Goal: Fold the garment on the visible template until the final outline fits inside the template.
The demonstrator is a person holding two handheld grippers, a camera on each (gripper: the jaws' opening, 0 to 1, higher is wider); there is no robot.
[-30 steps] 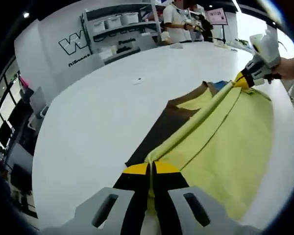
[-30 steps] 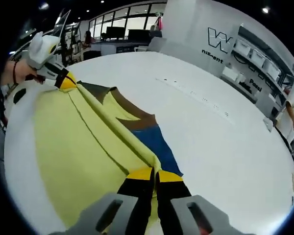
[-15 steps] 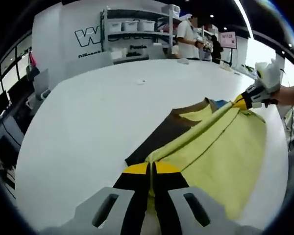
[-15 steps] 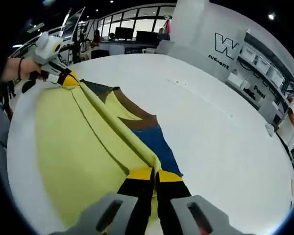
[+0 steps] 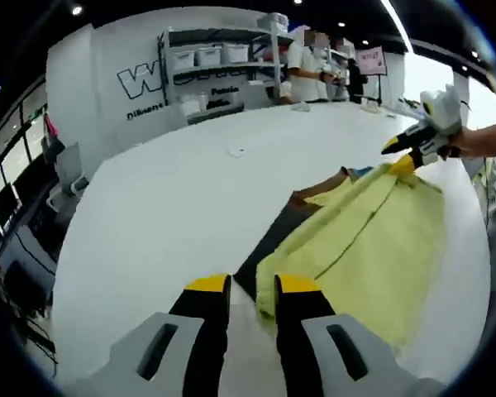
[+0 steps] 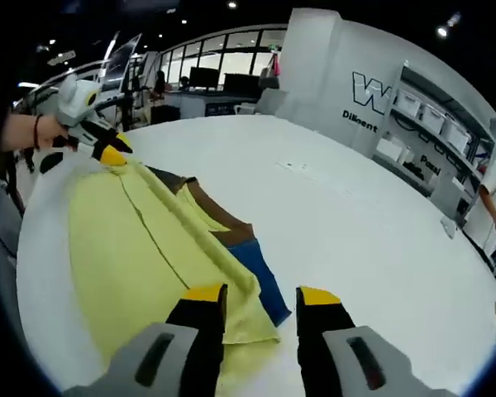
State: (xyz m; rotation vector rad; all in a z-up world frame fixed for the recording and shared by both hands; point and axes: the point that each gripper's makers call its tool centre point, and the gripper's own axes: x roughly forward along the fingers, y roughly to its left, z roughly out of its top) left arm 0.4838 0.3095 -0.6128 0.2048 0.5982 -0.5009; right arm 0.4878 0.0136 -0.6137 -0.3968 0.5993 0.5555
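Both views are bright and evenly lit from small ceiling lamps [image 5: 76, 10] showing as white dots along the top of each frame. The white bench [image 5: 174, 207] reflects the light softly, with only faint shadows under the cloth. At the upper right of the left gripper view a window glare washes out detail. Fisheye bending curves the edges, where focus softens.
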